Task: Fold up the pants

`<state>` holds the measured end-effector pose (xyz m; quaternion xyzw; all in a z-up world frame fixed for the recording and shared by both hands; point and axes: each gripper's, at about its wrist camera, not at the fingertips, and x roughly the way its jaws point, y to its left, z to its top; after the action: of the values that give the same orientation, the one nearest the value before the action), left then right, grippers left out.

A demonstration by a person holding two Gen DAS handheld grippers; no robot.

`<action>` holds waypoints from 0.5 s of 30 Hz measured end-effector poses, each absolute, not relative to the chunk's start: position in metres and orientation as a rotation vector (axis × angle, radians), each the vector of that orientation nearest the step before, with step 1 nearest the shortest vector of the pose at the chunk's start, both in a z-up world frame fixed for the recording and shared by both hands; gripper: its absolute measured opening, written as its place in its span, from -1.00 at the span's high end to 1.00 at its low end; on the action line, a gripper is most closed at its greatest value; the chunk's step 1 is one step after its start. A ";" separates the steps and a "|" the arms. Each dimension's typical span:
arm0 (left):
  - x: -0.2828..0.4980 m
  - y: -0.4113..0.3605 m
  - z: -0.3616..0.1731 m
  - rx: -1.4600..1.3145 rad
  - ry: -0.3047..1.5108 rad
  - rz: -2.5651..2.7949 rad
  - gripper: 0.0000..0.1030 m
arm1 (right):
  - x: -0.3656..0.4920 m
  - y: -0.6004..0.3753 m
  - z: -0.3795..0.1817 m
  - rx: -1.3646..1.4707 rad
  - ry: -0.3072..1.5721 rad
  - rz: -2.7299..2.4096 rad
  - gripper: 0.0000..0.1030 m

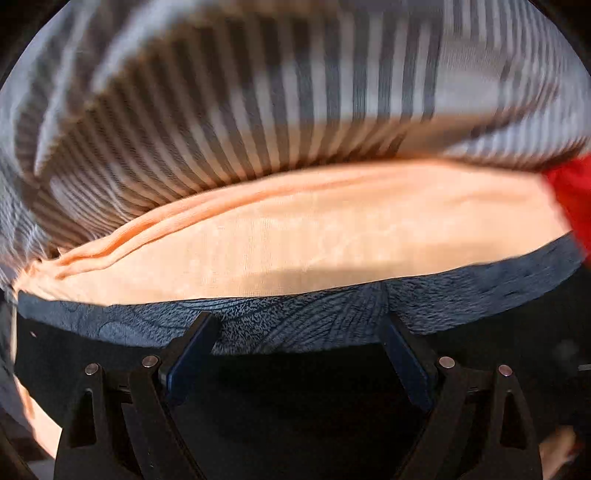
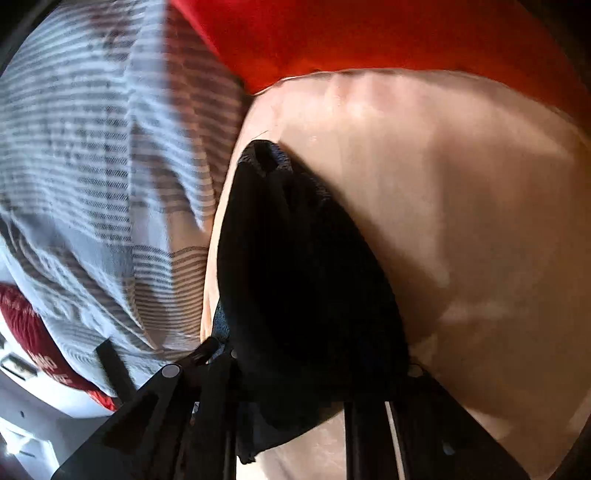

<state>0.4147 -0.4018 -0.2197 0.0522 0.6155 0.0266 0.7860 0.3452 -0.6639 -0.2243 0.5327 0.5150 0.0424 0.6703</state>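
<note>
A: Starting at the left, what is the left gripper [image 1: 299, 332] doing?

B: Its jaws stand wide, with nothing between them. It hangs just over the near edge of the pants [image 1: 314, 321], dark blue-grey fabric lying in a band across the peach sheet [image 1: 332, 229]. Beyond that lies a grey-and-white striped blanket [image 1: 258, 110], and a red cloth [image 1: 572, 192] shows at the right edge.

A: And the right side?

B: The right gripper [image 2: 280, 369] is closed narrow on a bunched fold of the same pants [image 2: 303, 258], which drape forward from its jaws onto the peach sheet [image 2: 461, 221]. The striped blanket [image 2: 92, 166] is at its left and the red cloth [image 2: 369, 33] lies along the far side.

A: So which step is this?

B: I judge one end is gripped and the other hand is about to take a matching hold, so the fold is only starting.

A: How should it go?

B: The left jaws should come down on the pants' edge alone, not on the sheet beneath, and bite deep enough to catch every layer. Both hands should then lift level and keep the cloth taut between them. The risk is a thin pinch slipping, or the sheet coming up too.
</note>
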 end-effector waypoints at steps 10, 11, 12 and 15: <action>0.399 -0.361 -0.185 0.021 1.280 -0.043 -0.79 | 0.353 -0.633 -0.160 1.108 1.072 0.220 0.75; 0.389 -0.353 -0.179 0.015 1.276 -0.066 -0.78 | 0.353 -0.630 -0.153 1.094 1.067 0.224 0.75; 0.381 -0.346 -0.175 0.014 1.276 -0.087 -0.69 | 0.353 -0.624 -0.144 1.071 1.063 0.229 0.75; 0.364 -0.329 -0.190 0.048 1.347 -0.121 -0.14 | 0.354 -0.601 -0.117 0.971 1.052 0.247 0.75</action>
<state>0.3643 -0.3286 -0.1898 0.0221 0.6232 -0.0560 0.7798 0.3543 -0.6014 -0.1174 0.4438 0.4811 0.1127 0.7476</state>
